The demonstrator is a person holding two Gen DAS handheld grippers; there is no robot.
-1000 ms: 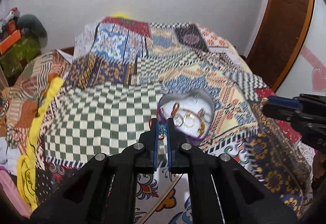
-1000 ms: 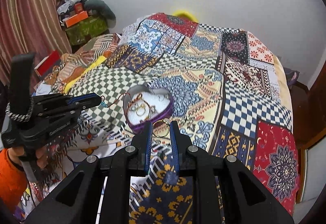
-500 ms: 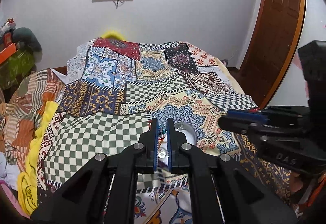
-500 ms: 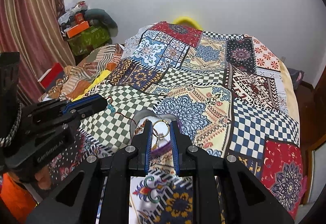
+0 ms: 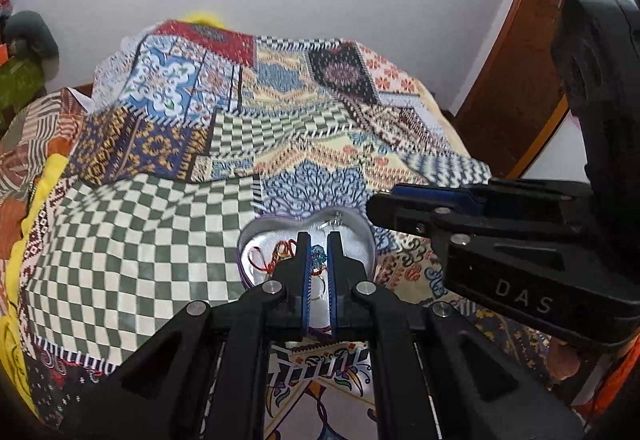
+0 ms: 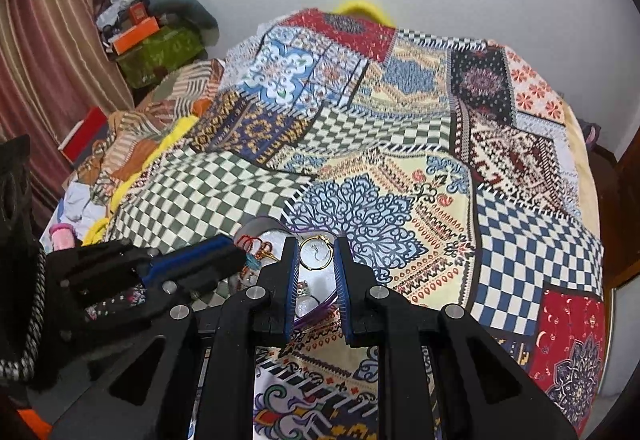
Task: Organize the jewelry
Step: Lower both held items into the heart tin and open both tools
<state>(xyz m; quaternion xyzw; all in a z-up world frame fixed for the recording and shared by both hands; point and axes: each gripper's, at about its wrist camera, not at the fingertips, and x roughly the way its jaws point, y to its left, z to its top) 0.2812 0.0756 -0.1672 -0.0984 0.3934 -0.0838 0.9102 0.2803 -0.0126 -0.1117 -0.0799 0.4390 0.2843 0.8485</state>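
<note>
Gold wire is showing between the blue pads of the right gripper [image 6: 316, 254] — a thin hoop earring [image 6: 316, 256], pinched across its width and hanging just over the heart-shaped tin [image 5: 352, 218]. The left gripper [image 5: 318, 254] is squeezing its jaws almost fully together on a small teal-beaded piece [image 5: 319, 255] with red thread trailing from it, also poised over the tin's near half.

The tin is sitting on the patchwork bedspread [image 6: 400, 168], near the middle of the bed's near edge, with both tools converging on it from left and right.

Handling, as a judgement: both pieces are looking very light and slight. The hoop is probably springy wire that could bend or flick out if squeezed hard, so a gentle grip across its rim seems best. The beaded piece is looking limp, and its thread is likely to snag on things already inside; holding it at the bead cluster appears sensible. The shiny tin is probably light enough to slide on soft cloth if nudged.

Counting: one tin, two grippers, one gold hoop and one beaded piece in the jaws. Inside the tin are a red coiled piece [image 5: 256, 260] and further items — too tangled and hidden to count.
</note>
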